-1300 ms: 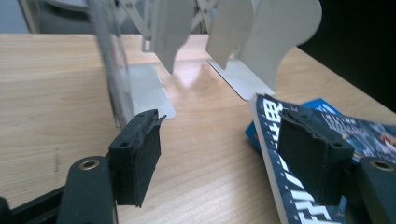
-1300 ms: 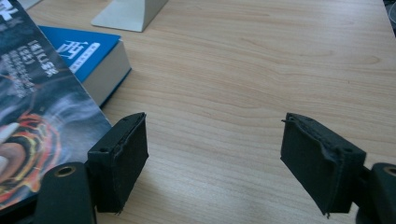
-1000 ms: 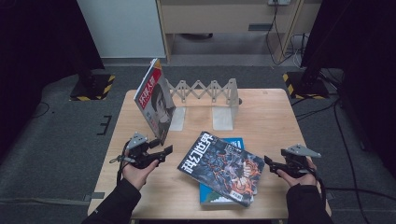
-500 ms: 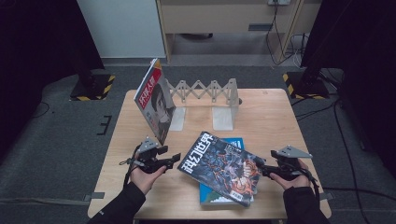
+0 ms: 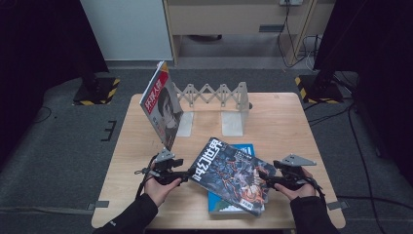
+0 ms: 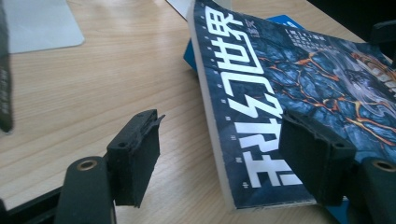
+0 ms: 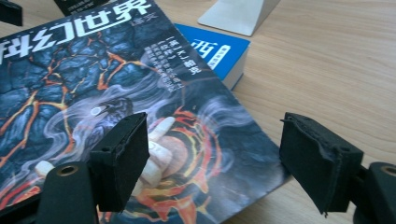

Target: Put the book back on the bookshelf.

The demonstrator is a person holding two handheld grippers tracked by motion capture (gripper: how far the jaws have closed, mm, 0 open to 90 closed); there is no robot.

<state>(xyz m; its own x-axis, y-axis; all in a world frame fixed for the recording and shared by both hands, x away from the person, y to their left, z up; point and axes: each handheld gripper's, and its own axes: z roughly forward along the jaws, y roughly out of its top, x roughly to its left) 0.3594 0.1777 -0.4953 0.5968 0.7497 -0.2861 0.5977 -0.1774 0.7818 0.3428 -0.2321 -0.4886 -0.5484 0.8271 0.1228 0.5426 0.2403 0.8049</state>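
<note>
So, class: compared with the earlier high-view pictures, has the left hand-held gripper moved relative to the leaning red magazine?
Yes. The left hand-held gripper has shifted down-frame and rightward, away from the leaning red magazine, toward the dark magazine.

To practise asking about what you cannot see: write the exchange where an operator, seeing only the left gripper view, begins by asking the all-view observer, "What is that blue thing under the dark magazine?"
Observer: A thick blue book with white lettering, lying flat.
Operator: Has the right hand-held gripper gripped the dark magazine?
Observer: No. It stands open at one corner, one jaw over the cover, one over bare table.
Operator: What stands farther back?
Observer: A red-topped magazine leans upright at a folding rack's left end.
</note>
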